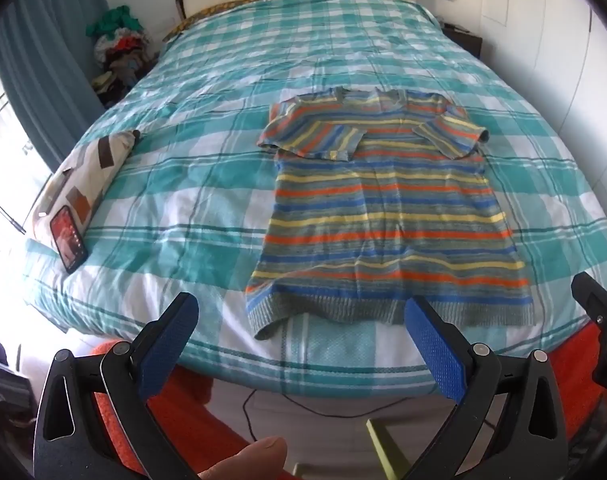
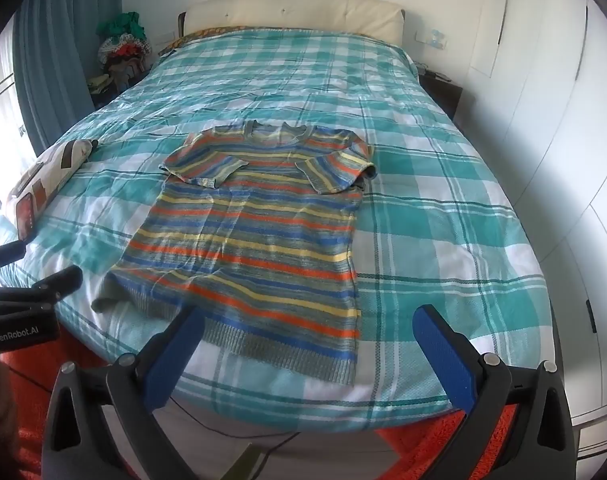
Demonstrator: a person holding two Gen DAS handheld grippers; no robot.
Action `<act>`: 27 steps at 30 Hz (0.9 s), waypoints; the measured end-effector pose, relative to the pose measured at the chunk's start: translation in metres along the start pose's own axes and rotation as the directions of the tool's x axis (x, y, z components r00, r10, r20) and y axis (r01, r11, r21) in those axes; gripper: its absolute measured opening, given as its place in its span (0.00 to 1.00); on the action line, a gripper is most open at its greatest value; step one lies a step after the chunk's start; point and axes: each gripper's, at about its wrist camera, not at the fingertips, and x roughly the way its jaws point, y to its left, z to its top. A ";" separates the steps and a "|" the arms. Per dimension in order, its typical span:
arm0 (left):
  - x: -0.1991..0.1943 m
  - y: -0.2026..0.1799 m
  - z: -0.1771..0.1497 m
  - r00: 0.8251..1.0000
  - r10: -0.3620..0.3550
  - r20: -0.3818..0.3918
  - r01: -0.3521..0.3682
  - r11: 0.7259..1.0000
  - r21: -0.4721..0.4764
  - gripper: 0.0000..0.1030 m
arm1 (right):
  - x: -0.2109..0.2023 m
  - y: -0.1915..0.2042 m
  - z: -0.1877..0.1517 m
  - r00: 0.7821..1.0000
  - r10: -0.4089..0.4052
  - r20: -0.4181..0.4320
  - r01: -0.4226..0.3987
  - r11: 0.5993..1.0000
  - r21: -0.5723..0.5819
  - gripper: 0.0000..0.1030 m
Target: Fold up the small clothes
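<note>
Striped sweater [image 1: 387, 216]: flat on the bed [image 1: 223, 120] near its foot edge, both sleeves folded in over the chest, hem toward the tools. Left tool [image 1: 299, 344] and right tool [image 2: 311, 344]: both spread wide, empty, just short of the hem. Phone [image 1: 67, 238]: on a pillow [image 1: 83, 176], left of the sweater.

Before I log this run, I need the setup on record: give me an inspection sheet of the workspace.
Surface: bed with teal plaid cover, lightly wrinkled.
Job's things: striped shirt flat near the foot edge, both sleeves folded inward, hem toward the cameras.
Clutter: patterned pillow at the bed's left edge, phone leaning on it; clothes pile beside the bed.
Grippers: left gripper and right gripper open, empty, off the shirt.
Cables: dark cable on the floor under the bed's foot.
Surroundings: headboard, curtain, white wardrobe, orange rug.
</note>
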 end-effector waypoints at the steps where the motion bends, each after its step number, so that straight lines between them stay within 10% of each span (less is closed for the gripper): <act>1: 0.000 0.001 0.000 1.000 0.001 -0.001 -0.001 1.000 0.000 1.00 | -0.001 -0.001 0.002 1.000 0.002 -0.001 -0.002 1.000 -0.001 1.00; 27: 0.002 -0.015 -0.003 0.998 -0.065 -0.025 0.066 0.996 0.057 1.00 | -0.004 -0.020 0.006 0.979 -0.203 -0.013 0.203 0.979 -0.007 1.00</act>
